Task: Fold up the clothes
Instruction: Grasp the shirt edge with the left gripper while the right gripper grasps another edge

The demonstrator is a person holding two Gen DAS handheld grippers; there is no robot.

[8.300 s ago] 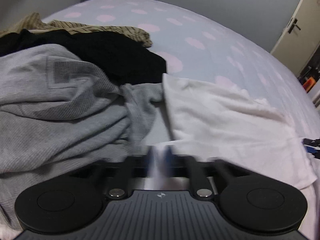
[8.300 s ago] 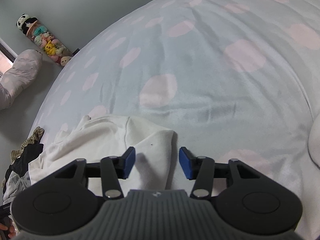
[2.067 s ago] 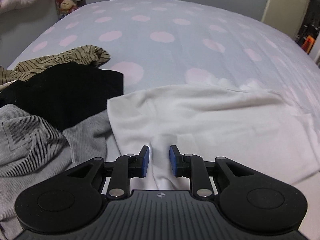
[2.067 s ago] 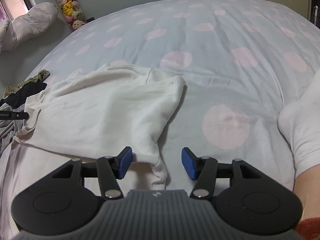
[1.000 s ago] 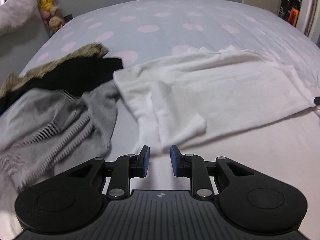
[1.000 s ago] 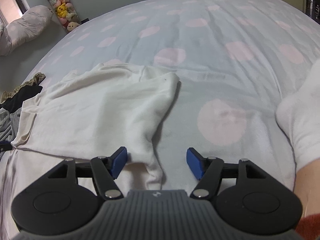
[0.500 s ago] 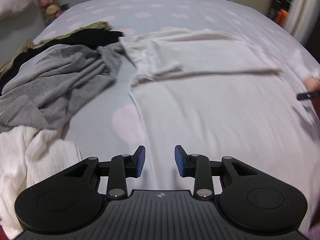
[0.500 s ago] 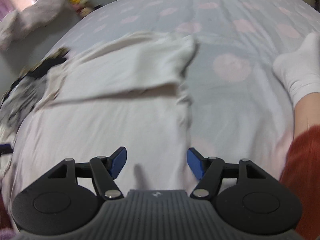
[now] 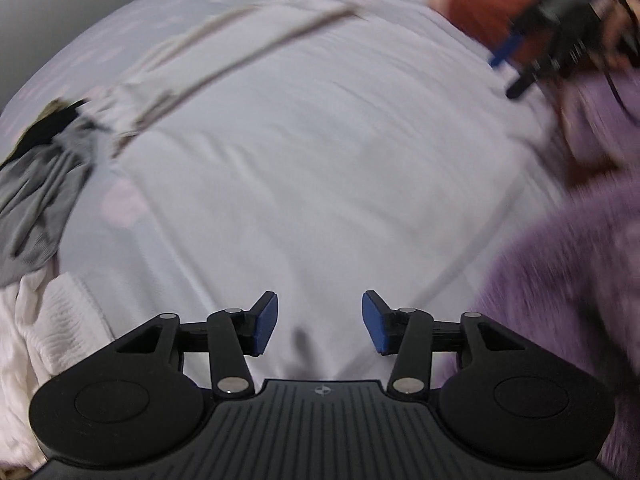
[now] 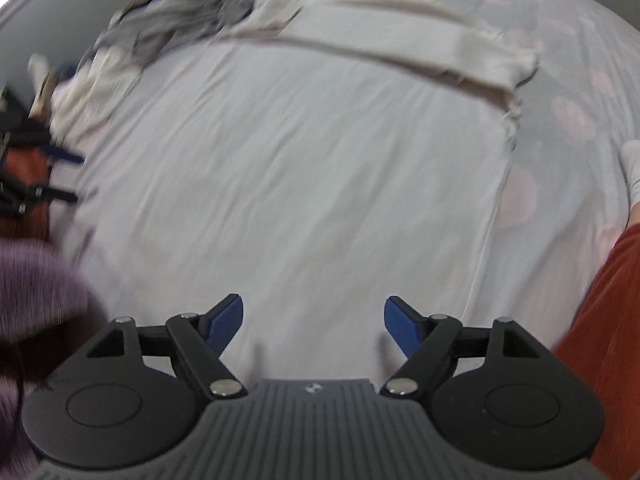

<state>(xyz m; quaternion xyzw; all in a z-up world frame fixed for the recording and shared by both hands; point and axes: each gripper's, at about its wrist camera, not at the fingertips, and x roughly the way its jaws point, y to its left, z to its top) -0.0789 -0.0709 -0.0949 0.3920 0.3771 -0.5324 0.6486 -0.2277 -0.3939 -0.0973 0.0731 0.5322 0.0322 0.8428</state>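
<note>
Both tools, left tool (image 9: pixel 319 327) and right tool (image 10: pixel 313 327), are opening with nothing between them. I see the white shirt (image 10: pixel 304 184) spread mid-frame on the bed (image 10: pixel 576 40); it looks soft and light, so I'd pinch its near hem corners.

White garment (image 10: pixel 304 184): soft matt cloth, creased. Grey top (image 9: pixel 36 196) ribbed knit. Claw pads (image 9: pixel 266 328) matt blue, plastic-looking; sleeve (image 9: pixel 568 280) fuzzy purple.

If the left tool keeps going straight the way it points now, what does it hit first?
Most likely the white garment spread flat on the bed. The left tool points steeply down at it, its jaws opening with nothing between them. The picture is blurred, so how far off the cloth lies is unclear.
</note>
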